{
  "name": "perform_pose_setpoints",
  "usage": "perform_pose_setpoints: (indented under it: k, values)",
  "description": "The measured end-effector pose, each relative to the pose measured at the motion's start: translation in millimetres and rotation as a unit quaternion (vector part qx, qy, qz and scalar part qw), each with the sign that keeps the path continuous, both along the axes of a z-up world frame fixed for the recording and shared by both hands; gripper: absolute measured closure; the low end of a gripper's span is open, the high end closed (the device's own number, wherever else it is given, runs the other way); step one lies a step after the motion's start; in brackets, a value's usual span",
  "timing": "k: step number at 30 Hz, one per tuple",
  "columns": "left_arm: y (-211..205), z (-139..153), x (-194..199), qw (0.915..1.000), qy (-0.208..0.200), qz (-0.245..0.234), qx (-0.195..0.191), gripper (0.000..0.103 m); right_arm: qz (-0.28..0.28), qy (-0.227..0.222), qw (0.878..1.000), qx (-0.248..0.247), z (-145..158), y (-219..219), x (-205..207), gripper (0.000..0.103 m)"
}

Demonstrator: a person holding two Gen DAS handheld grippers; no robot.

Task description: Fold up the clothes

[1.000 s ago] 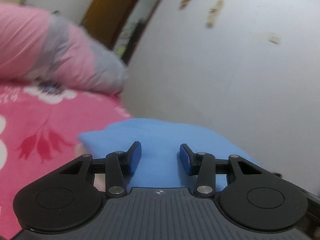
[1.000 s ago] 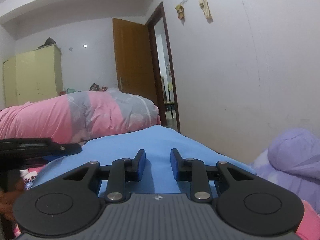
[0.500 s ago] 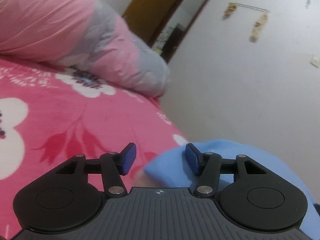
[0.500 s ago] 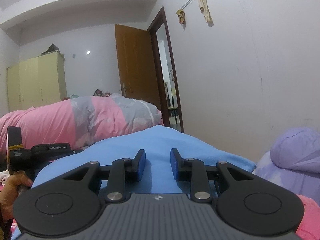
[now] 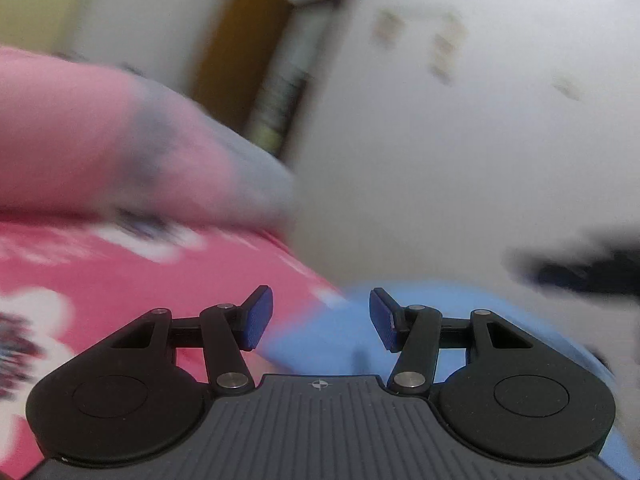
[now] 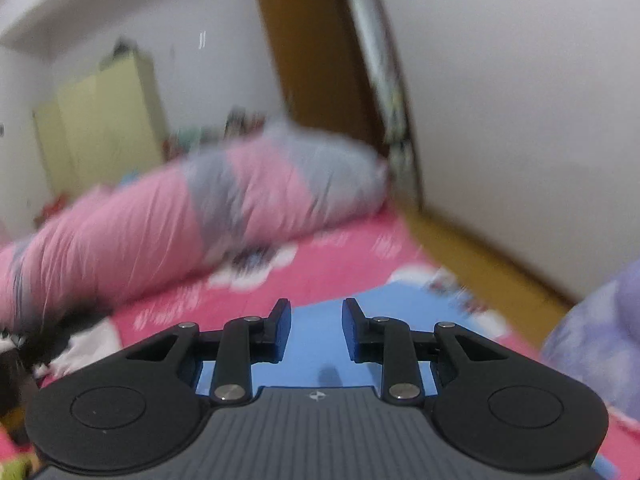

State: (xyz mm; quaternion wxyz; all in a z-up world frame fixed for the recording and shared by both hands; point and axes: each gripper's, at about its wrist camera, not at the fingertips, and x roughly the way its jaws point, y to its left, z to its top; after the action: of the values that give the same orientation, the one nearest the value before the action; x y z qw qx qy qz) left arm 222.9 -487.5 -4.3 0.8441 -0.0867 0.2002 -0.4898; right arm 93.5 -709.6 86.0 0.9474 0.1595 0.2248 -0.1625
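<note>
A blue garment point(image 5: 316, 348) lies flat on the pink floral bed sheet point(image 5: 120, 280). My left gripper point(image 5: 320, 312) hovers at the garment's left edge, open, with nothing between its blue pads point(image 5: 256, 316). A dark blur point(image 5: 580, 272) at the right edge of the left wrist view may be the other gripper. My right gripper point(image 6: 316, 320) hangs above the blue garment point(image 6: 412, 300), jaws a narrow gap apart and empty, the cloth showing through the gap. Both views are motion-blurred.
A rolled pink and grey quilt point(image 6: 180, 224) lies across the far side of the bed. A purple pillow point(image 6: 600, 340) sits at the right. A strip of wooden floor point(image 6: 480, 264), the white wall, a brown door point(image 6: 312, 60) and a yellow wardrobe point(image 6: 100, 128) lie beyond.
My right gripper has risen off the blue garment and tipped downward, so the bed now shows. My left gripper's jaws widened, and it swung left, then back over the garment's edge.
</note>
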Motion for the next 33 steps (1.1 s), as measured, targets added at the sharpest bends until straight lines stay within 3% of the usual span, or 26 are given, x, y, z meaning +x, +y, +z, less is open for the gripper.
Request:
perform_pose_setpoints:
  k: [5, 7, 12, 14, 18, 20, 22, 25, 26, 28, 30, 31, 33]
  values:
    - [-10.2, -14.6, -4.9, 0.9999, 0.006, -0.010, 0.008, 0.049, 0.040, 0.157, 0.987, 0.004, -23.5, -8.0, 110.2, 0.074]
    - [-10.6, -17.5, -4.8, 0.9999, 0.008, -0.011, 0.007, 0.049, 0.036, 0.199, 0.979, -0.017, -34.6, -16.3, 138.0, 0.074]
    - [-6.0, -19.1, -5.1, 0.9998, 0.001, -0.020, 0.004, 0.049, -0.052, 0.265, 0.962, -0.037, -54.2, -50.0, 175.5, 0.073]
    - [-7.1, -19.9, -3.7, 0.9998, 0.000, -0.021, 0.004, 0.049, -0.100, 0.260, 0.960, -0.004, -56.0, -70.9, 169.1, 0.074]
    - [-8.6, -18.0, -0.7, 0.9997, 0.005, -0.022, 0.009, 0.049, -0.161, 0.145, 0.976, 0.021, -20.4, -86.2, 112.2, 0.072]
    - [-9.0, -17.3, -0.2, 0.9997, 0.005, -0.021, 0.011, 0.049, -0.129, 0.083, 0.987, 0.037, 3.1, -80.5, 72.0, 0.072]
    - [-9.4, -17.2, -1.4, 0.9997, 0.003, -0.019, 0.012, 0.049, -0.077, 0.052, 0.994, 0.050, 17.7, -67.6, 37.7, 0.072]
    - [-9.6, -17.6, -1.5, 0.9998, 0.008, -0.013, 0.013, 0.049, -0.005, 0.059, 0.996, 0.063, 9.9, -54.0, -0.6, 0.072]
    - [-9.6, -17.5, -1.5, 0.9998, 0.010, -0.012, 0.014, 0.049, -0.006, 0.077, 0.996, 0.055, 0.4, -53.2, -9.2, 0.072]
    - [-10.1, -16.3, -1.5, 0.9997, 0.012, -0.009, 0.017, 0.049, -0.033, 0.091, 0.995, 0.032, -17.2, -60.9, -25.5, 0.074]
    - [-11.1, -14.1, -1.2, 0.9997, 0.013, -0.007, 0.021, 0.048, -0.072, 0.080, 0.994, 0.021, -26.8, -73.6, -44.9, 0.059]
    - [-11.6, -13.2, -1.0, 0.9996, 0.014, -0.004, 0.025, 0.048, -0.104, 0.076, 0.992, 0.015, -27.9, -79.6, -55.5, 0.064]
    - [-11.3, -12.2, 0.2, 0.9993, 0.015, 0.003, 0.033, 0.049, -0.168, 0.068, 0.983, 0.003, -30.1, -91.5, -76.7, 0.063]
